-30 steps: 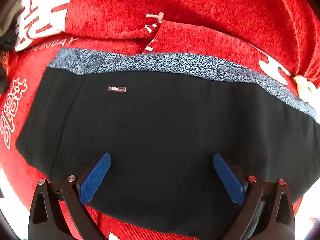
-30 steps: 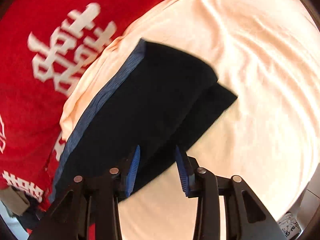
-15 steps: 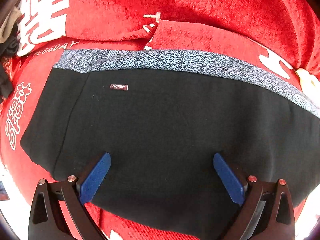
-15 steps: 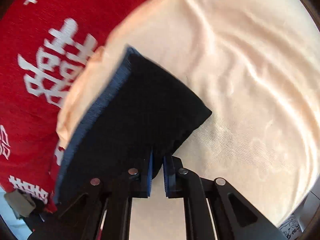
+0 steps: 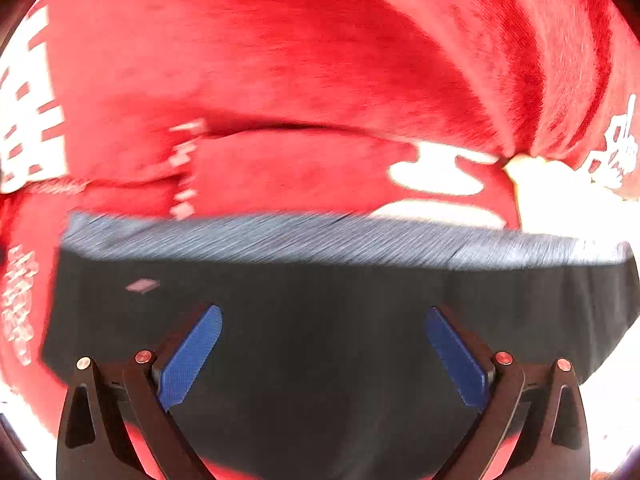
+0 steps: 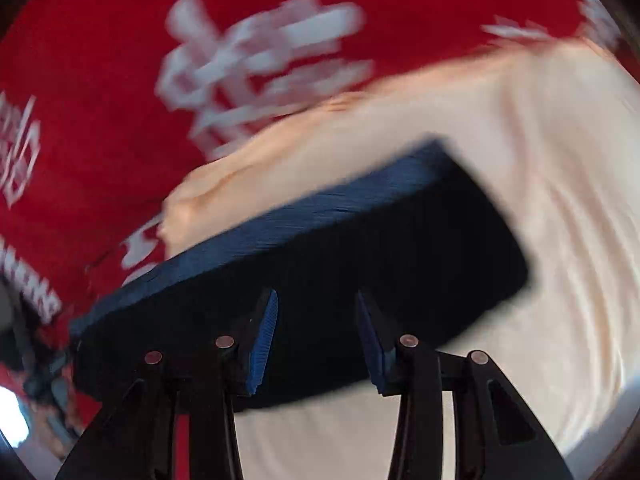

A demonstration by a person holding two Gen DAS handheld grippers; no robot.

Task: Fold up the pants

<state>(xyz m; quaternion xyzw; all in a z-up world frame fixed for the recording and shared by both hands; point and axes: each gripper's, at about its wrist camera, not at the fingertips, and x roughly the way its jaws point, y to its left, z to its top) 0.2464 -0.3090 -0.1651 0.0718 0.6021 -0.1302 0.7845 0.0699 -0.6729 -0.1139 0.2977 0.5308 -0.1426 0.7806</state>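
Observation:
The folded black pants (image 5: pixel 320 320) with a grey-blue patterned waistband (image 5: pixel 300 240) lie flat, partly on a red blanket and partly on a cream sheet. In the left wrist view my left gripper (image 5: pixel 322 346) hangs wide open over the near half of the pants, nothing between its blue pads. In the right wrist view the same pants (image 6: pixel 360 260) show as a dark folded block with the blue band along the far-left edge. My right gripper (image 6: pixel 316 336) is open just above their near edge, holding nothing. Both views are motion-blurred.
A red blanket (image 5: pixel 300 80) with white characters fills the far side and is bunched into folds. The cream sheet (image 6: pixel 560 200) spreads to the right of the pants. A dark bundle (image 6: pixel 44 380) sits at the far left edge.
The right gripper shut on the pants' near edge half a second ago and has now opened and let go. The left gripper stayed open and pulled back, so the waistband sits lower in its view.

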